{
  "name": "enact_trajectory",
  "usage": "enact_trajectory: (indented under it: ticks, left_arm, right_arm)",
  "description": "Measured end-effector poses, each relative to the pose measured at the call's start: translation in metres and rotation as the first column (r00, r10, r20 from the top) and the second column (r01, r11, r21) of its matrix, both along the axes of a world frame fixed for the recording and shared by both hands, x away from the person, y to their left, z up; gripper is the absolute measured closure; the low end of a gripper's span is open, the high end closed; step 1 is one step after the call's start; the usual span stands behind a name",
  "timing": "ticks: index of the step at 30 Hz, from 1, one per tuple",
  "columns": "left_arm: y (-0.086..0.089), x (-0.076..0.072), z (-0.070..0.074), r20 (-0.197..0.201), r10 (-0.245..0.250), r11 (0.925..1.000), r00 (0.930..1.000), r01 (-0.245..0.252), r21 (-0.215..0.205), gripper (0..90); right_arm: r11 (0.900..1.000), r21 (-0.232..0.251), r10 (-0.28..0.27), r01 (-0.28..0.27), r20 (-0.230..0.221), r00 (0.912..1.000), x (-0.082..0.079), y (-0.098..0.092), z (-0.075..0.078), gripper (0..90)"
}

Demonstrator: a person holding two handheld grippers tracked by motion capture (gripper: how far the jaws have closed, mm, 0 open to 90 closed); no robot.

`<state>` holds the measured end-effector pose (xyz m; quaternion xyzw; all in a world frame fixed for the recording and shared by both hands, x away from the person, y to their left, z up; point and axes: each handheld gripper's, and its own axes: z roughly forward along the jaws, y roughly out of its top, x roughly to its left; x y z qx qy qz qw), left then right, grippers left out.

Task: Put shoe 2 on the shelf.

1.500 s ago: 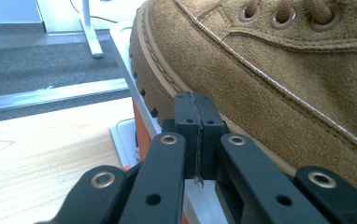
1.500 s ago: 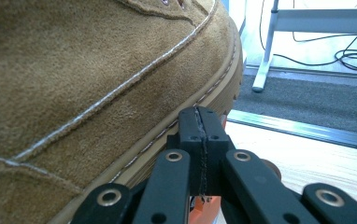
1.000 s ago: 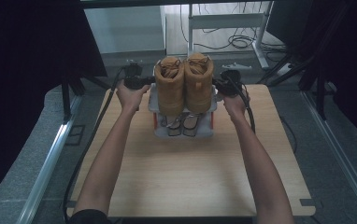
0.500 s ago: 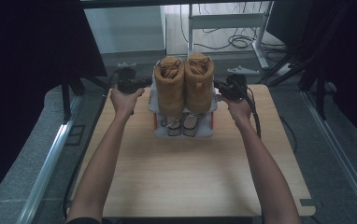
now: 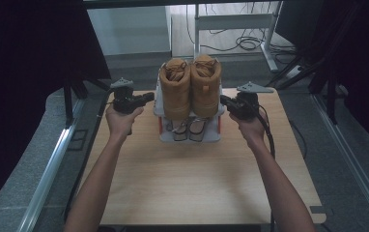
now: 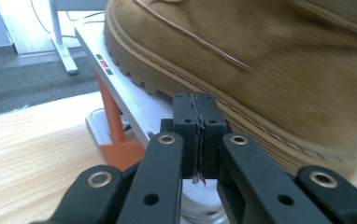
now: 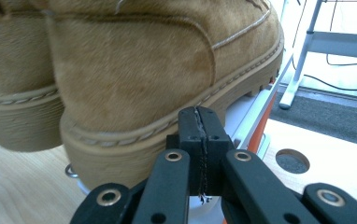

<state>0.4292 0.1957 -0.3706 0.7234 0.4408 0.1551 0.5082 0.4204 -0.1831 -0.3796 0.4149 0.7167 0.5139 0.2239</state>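
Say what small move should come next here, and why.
Probably open both sets of jaws. The left gripper and right gripper flank the boots on the rack, shut and empty, so neither can grasp anything yet.

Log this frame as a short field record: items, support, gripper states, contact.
items: pair of tan suede boots, toes toward the person
support: white rack with orange bracket, on wooden table; a second pair of shoes on its lower level
left gripper: shut, holds nothing, left of the rack
right gripper: shut, holds nothing, right of the rack
contact: cannot tell whether either gripper touches the boots or rack
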Motion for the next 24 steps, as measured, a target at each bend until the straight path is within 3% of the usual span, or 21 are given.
enact_trajectory:
  ticks: [12, 24]
  left_arm:
    - [0.002, -0.032, -0.01, 0.035, -0.002, 1.0, 0.9994, 0.003, -0.006, 87.7]
    - [0.018, -0.067, -0.043, 0.03, -0.001, 0.9994, 0.9996, 0.002, -0.035, 84.8]
  right_arm:
    - [0.999, 0.032, 0.022, -0.022, 0.014, 0.9997, -0.029, -0.006, -0.009, 88.9]
    - [0.996, 0.068, 0.064, -0.065, 0.02, 0.9978, -0.06, -0.016, -0.029, 84.8]
